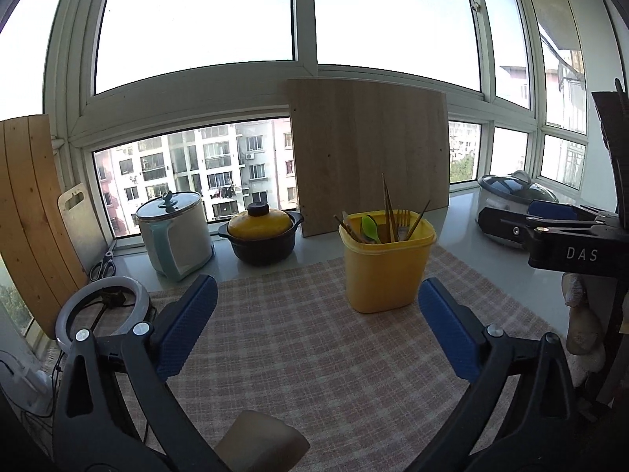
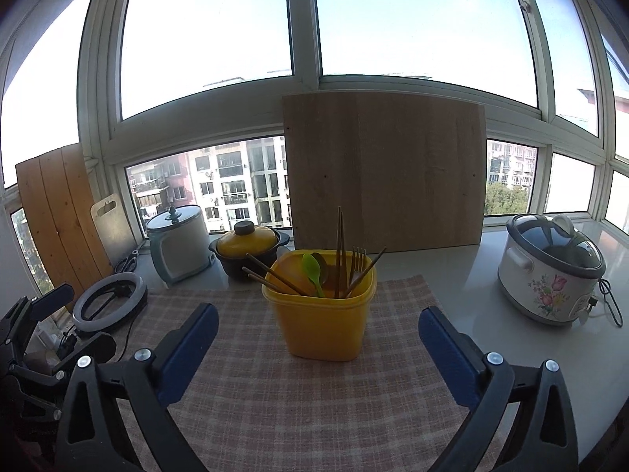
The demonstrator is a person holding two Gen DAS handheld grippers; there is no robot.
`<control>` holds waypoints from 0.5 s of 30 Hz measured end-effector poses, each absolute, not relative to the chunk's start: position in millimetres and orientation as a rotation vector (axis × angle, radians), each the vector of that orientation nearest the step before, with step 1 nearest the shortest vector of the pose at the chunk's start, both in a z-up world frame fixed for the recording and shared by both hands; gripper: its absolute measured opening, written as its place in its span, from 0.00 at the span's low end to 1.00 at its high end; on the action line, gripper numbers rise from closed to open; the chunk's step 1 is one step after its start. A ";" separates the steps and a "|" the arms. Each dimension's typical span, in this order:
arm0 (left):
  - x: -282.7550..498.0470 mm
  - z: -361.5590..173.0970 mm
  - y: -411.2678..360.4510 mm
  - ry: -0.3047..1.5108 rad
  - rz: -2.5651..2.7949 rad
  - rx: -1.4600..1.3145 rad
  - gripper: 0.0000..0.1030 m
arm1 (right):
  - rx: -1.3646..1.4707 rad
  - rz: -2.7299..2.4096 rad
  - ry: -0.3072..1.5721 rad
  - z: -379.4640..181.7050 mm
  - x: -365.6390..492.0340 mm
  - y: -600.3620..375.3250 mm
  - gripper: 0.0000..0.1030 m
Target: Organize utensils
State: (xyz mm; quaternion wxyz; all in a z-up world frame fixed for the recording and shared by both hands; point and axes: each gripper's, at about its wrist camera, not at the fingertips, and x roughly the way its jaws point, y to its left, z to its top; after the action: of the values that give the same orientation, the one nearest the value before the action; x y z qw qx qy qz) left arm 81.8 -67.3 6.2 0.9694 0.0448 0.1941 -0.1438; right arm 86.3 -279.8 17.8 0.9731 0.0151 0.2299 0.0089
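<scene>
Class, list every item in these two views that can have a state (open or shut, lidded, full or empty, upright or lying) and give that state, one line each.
left gripper: open, holding nothing
right gripper: open, holding nothing
yellow container: upright, no lid, holding utensils
green spoon: standing in the container
fork: tines up, in the container
chopsticks: standing or leaning in the container
yellow-lidded pot: lid on
white pot: lid on
rice cooker: lid shut
wooden board: upright against window
</scene>
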 end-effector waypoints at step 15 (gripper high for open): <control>67.8 2.9 -63.9 0.386 -0.258 0.099 1.00 | 0.024 -0.021 0.463 8.2 78.2 -275.6 1.00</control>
State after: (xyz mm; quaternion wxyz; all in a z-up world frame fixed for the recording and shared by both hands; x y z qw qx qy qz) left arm 67.8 -63.9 2.9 0.9719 0.0491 0.1912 -0.1280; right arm 78.2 -275.6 8.2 0.9731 0.0120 0.2297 -0.0104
